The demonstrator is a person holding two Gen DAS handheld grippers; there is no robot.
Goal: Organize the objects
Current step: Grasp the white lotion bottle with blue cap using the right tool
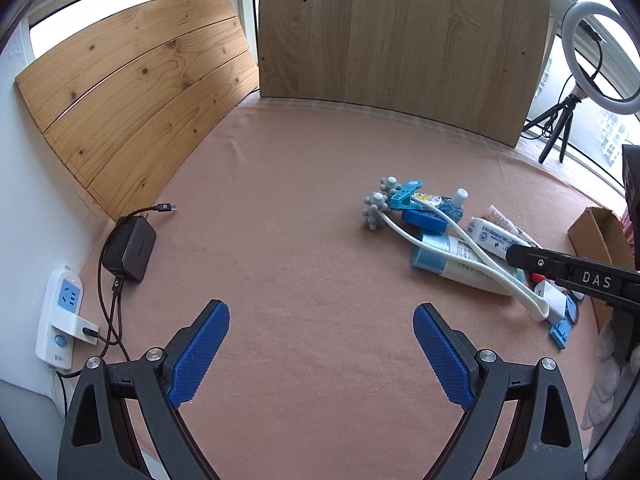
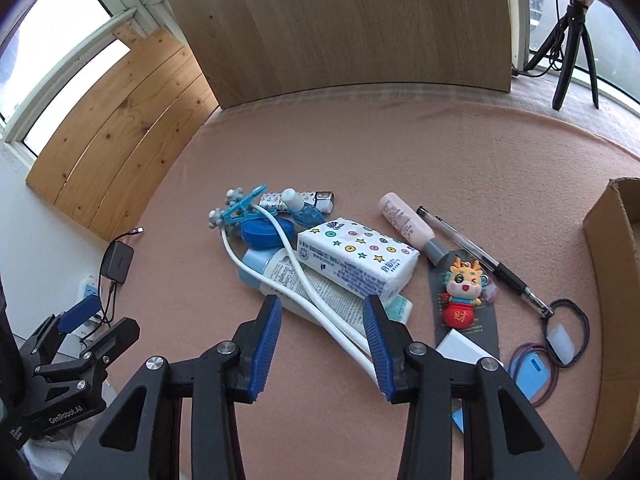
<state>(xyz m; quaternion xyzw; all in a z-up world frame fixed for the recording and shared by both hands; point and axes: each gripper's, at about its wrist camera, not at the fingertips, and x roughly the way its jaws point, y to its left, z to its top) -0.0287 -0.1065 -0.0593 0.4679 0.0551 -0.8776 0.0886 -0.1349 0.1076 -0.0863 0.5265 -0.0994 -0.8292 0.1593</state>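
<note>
The left hand-held gripper hangs wide open over bare pink cloth-covered surface, with nothing between its blue pads. The right hand-held gripper stands partly closed around the white looped handle of a grey-knobbed massager and a white tube with a pale blue cap; the pads do not visibly press. A star-patterned tissue pack lies just ahead.

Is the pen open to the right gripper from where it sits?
Probably yes. The pen lies bare on the cloth between the pink tube and the cardboard box, nothing on top. The right gripper sits over the white massager, so it must shift right.
</note>
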